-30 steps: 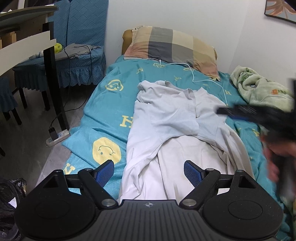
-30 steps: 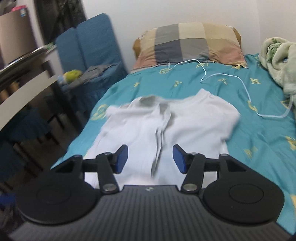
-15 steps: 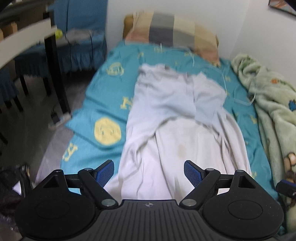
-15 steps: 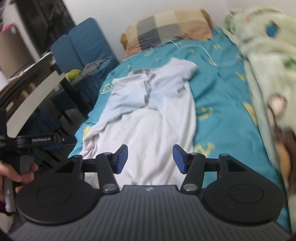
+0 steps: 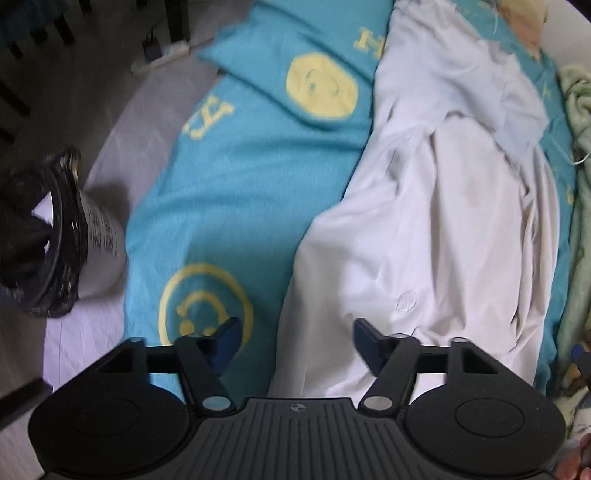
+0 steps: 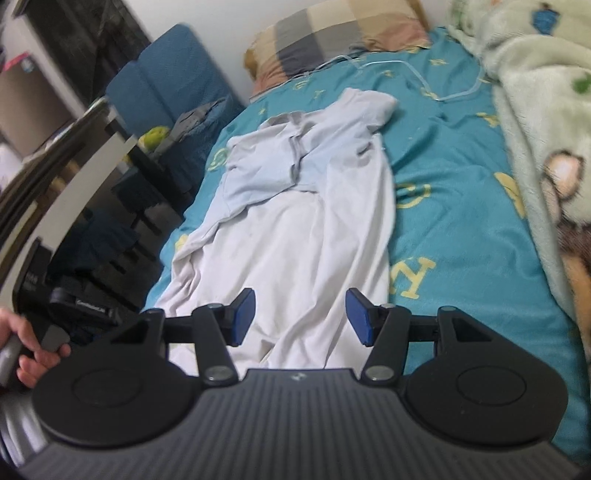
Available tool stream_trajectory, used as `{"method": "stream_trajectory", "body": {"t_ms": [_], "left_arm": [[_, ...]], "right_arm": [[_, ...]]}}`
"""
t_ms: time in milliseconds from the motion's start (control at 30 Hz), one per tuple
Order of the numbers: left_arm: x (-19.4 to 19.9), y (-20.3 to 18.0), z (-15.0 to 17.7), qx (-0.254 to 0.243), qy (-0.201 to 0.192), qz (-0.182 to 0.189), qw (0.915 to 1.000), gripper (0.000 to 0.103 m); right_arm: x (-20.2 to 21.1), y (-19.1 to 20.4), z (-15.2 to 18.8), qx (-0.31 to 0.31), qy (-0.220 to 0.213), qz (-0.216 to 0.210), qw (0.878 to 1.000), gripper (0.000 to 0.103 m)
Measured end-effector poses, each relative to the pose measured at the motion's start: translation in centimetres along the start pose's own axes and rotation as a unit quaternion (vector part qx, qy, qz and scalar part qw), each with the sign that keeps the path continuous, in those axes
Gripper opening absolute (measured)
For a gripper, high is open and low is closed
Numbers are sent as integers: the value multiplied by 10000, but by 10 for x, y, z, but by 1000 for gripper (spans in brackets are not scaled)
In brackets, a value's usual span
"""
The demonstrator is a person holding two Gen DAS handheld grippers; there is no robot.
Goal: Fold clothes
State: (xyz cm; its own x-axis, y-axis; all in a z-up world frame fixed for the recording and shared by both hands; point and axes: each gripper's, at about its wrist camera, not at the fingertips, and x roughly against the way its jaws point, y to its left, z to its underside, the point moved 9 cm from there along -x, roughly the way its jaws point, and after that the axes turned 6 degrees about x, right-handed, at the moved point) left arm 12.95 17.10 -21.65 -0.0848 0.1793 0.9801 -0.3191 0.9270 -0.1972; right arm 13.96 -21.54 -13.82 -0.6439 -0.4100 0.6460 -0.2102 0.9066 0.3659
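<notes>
A white T-shirt (image 5: 436, 206) lies lengthwise and rumpled on the teal bedsheet (image 5: 236, 192), its upper part folded back over the body. It also shows in the right wrist view (image 6: 295, 229). My left gripper (image 5: 295, 341) is open and empty, low over the shirt's near left hem. My right gripper (image 6: 300, 314) is open and empty, just above the near hem. The left gripper's body and the hand holding it show at the left of the right wrist view (image 6: 77, 306).
A bin with a black bag (image 5: 48, 236) stands on the floor left of the bed. A green blanket (image 6: 543, 122) lies along the bed's right side. A plaid pillow (image 6: 340, 33) and a white cable (image 6: 417, 74) lie at the head. A blue chair (image 6: 166, 92) and a table edge (image 6: 55, 192) stand left.
Both grippers have drawn back toward the foot of the bed. The left one has tilted down and left over the near hem. Both jaws stay open.
</notes>
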Motion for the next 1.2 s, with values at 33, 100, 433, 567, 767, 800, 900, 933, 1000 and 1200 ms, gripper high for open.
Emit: {"method": "stream_trajectory", "body": {"t_ms": [33,100,433,567,767,800,900,933,1000,1200], "left_arm": [[-3,-1,3,-50,83,-71,9999,67],[-8,-3,8,-175,254,-213,9993,66],[1,-43,45,-1805,113,-953,9789,2],[39,-79,71,-2539,-484,-896,9619,2],[82,-156,118,-3384,-1195,-365,9327,2],[76,-162,128,-3438,-1167,-279,9313,2],[57,-179,155,-3597,-1081,-18,9268,2],[47,-183,162,-3618,-1034,60,9265,3],[14,-177,163,-3428,-848,198,9354,3],[-4,-157,144,-2718,-599,806,9571,27]], "right_arm": [[-3,2,1,47,49,-42,10000,57],[-10,6,2,154,173,-114,9997,57],[-28,-21,11,-563,439,-142,9974,59],[-27,-24,12,-688,429,-163,9966,59],[-21,-28,11,-755,328,-49,9966,58],[-20,-31,12,-793,334,-33,9963,58],[-18,-41,14,-1020,366,2,9941,58],[-18,-44,15,-1108,376,15,9931,58],[-18,-50,18,-1251,436,51,9912,58],[-25,-57,41,-1518,936,129,9839,58]]}}
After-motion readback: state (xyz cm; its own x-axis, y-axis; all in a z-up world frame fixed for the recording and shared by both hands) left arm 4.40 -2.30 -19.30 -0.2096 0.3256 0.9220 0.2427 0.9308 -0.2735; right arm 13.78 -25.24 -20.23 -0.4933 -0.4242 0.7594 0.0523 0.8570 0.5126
